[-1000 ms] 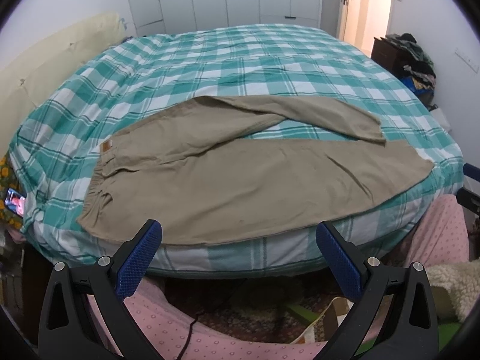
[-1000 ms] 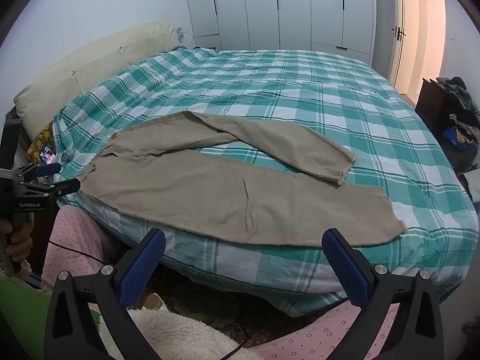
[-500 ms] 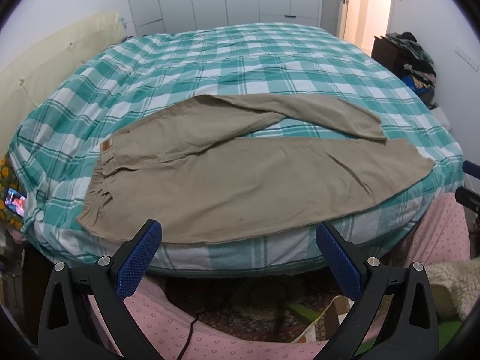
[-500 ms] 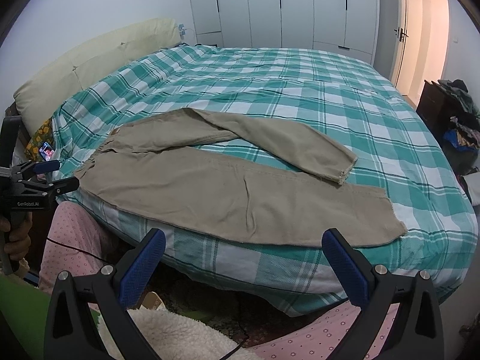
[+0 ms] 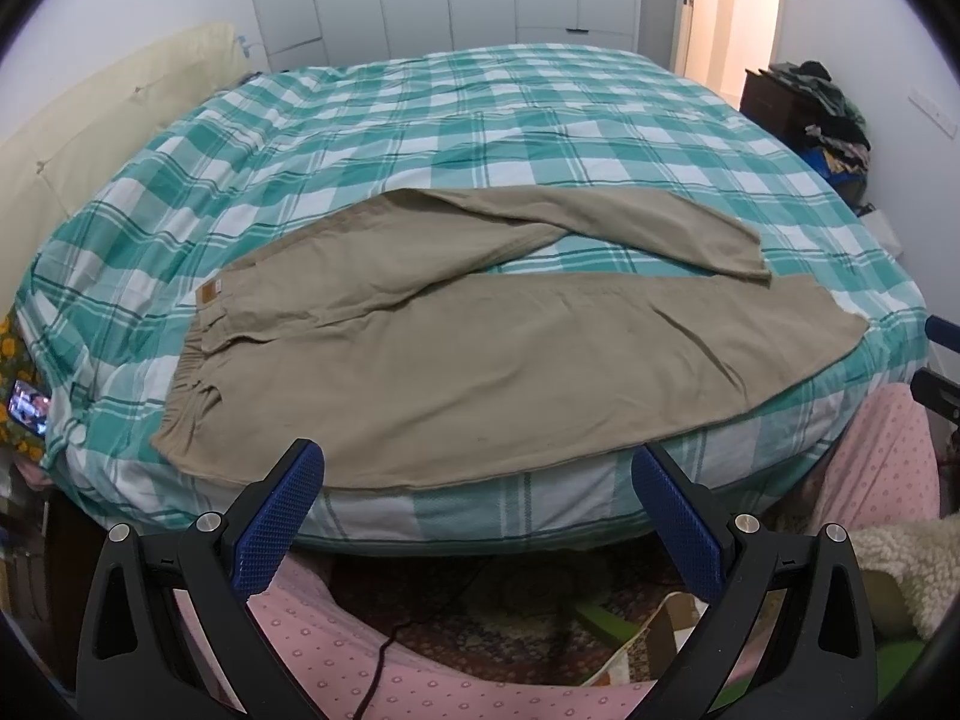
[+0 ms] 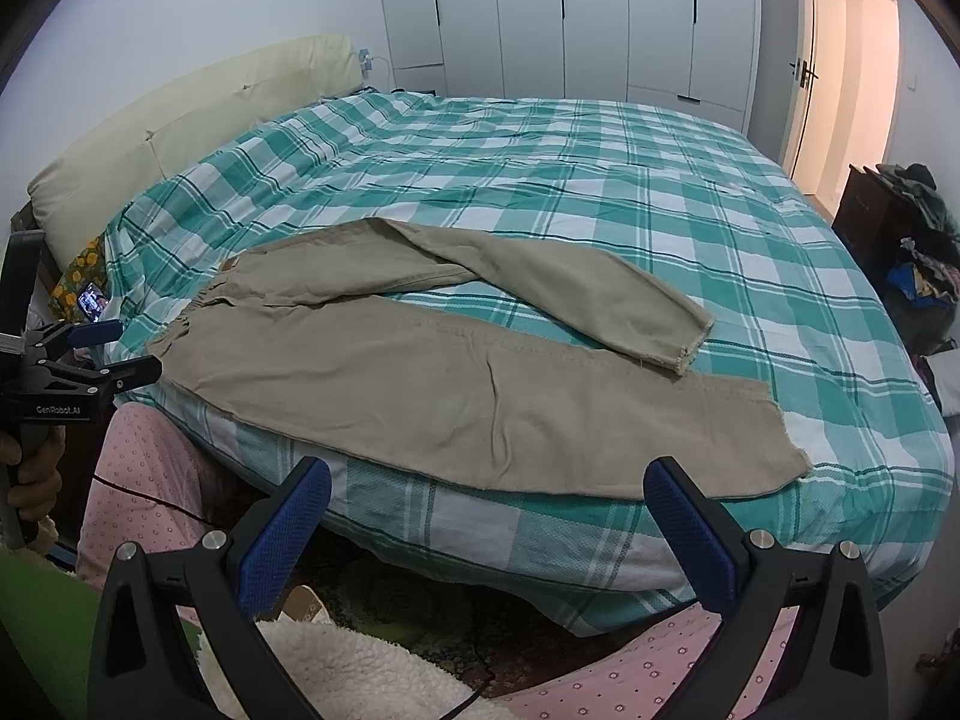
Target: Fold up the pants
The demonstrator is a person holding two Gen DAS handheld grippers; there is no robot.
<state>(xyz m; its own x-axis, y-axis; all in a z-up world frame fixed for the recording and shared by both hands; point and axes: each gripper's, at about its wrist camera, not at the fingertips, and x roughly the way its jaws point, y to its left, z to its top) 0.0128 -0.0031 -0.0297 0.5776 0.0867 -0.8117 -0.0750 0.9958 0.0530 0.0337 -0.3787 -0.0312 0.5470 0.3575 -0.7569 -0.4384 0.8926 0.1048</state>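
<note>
Item: pants [image 5: 480, 360], khaki, one pair. Location: flat on the bed [image 5: 480, 120], ahead of and above both grippers, along the near edge of the mattress. Waistband toward the left gripper's side, hems toward the right gripper's side.

Left gripper [image 5: 480, 516]: fingers wide apart, holding nothing, hanging short of the mattress edge below the seat of the pants. Not touching cloth.

Right gripper [image 6: 486, 516]: fingers likewise wide apart and empty, below the near leg, short of the fabric.

Step in hand, as I judge it: the very start. No fold made; both tools poised before a first grasp.

Next move, by my reckoning: bring one leg over the other. The far leg is splayed away from the near one, so it wants catching near its hem and near the hip, then laying across so the seams line up. Both tools must reach well forward over the bed.

Condition: near leg lies long and mostly smooth, slight creases mid-length; its hem reaches the mattress corner. Far leg angles off, its frayed hem just overlapping the near leg. Elastic waistband gathered; small tan label at the far waist corner. Soft, limp cloth; likely to drag and wrinkle if pulled.
</note>
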